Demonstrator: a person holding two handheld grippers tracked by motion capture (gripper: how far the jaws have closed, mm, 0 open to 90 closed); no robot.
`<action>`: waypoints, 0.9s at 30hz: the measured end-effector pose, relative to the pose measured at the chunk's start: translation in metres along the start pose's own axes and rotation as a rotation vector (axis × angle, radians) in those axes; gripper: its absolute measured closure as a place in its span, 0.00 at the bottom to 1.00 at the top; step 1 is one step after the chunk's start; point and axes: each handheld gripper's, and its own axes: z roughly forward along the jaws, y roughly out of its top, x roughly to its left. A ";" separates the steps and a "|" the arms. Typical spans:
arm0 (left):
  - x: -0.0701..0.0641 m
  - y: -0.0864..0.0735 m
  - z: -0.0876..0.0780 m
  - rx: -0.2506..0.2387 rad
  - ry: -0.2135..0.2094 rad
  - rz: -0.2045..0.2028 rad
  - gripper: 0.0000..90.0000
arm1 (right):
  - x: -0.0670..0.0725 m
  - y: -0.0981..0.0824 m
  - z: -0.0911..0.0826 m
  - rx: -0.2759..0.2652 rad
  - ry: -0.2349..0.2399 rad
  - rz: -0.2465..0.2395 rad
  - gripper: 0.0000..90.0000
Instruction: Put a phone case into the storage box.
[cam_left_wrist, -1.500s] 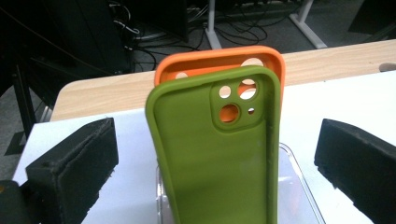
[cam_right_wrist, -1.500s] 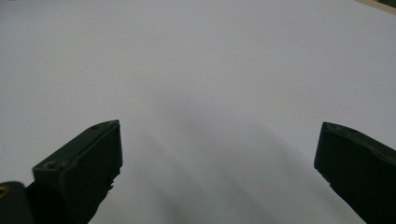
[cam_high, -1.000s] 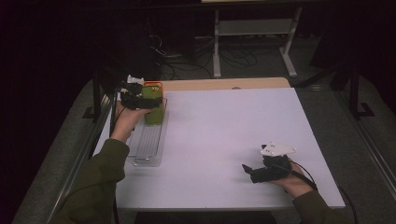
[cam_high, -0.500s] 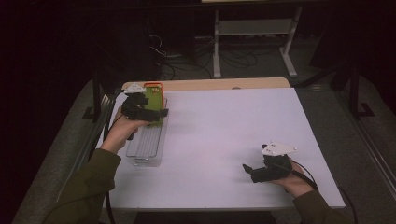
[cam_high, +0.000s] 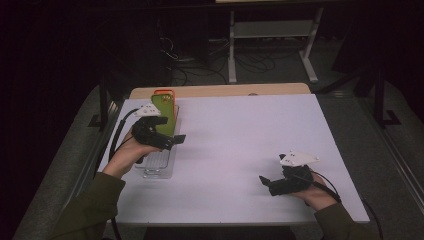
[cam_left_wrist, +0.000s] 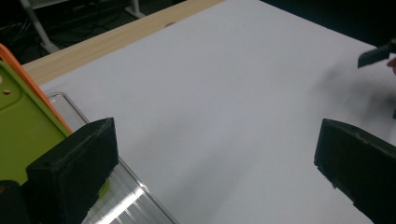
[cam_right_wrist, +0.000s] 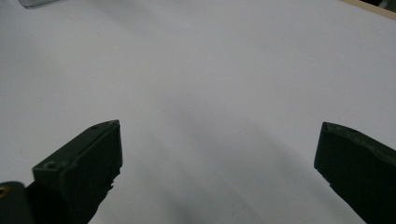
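A green flat piece with an orange rim (cam_high: 164, 106) stands at the far end of a clear plastic tray (cam_high: 159, 164) on the left of the white table. My left gripper (cam_high: 172, 140) hovers over the tray just in front of that piece, pointing right, open and holding nothing. In the left gripper view its jaws stand wide apart around (cam_left_wrist: 217, 161), with the green piece (cam_left_wrist: 21, 126) and the tray (cam_left_wrist: 123, 200) at the left. My right gripper (cam_high: 267, 182) rests low near the front right, open and bare; its own view has the gripper (cam_right_wrist: 219, 161) over plain table.
The white tabletop (cam_high: 240, 130) spreads between the two hands. A wooden strip (cam_high: 220, 90) runs along its far edge. Beyond it stand a metal frame (cam_high: 270, 35) and cables on a dark floor. The other gripper's tip (cam_left_wrist: 373, 53) shows far off in the left gripper view.
My left gripper has drawn back from the green piece toward the near side and turned to the right, empty. The green piece stays in the tray. The right gripper has not moved.
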 end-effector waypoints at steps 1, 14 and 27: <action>-0.002 -0.002 0.000 0.001 -0.005 0.002 0.00 | 0.000 0.000 0.000 -0.003 0.000 -0.005 0.00; -0.023 -0.031 0.003 0.012 -0.048 0.029 0.00 | -0.002 0.007 -0.009 -0.014 0.027 -0.046 0.00; -0.027 -0.058 -0.005 -0.033 -0.044 0.028 0.00 | -0.003 0.015 -0.012 -0.020 0.048 -0.080 0.00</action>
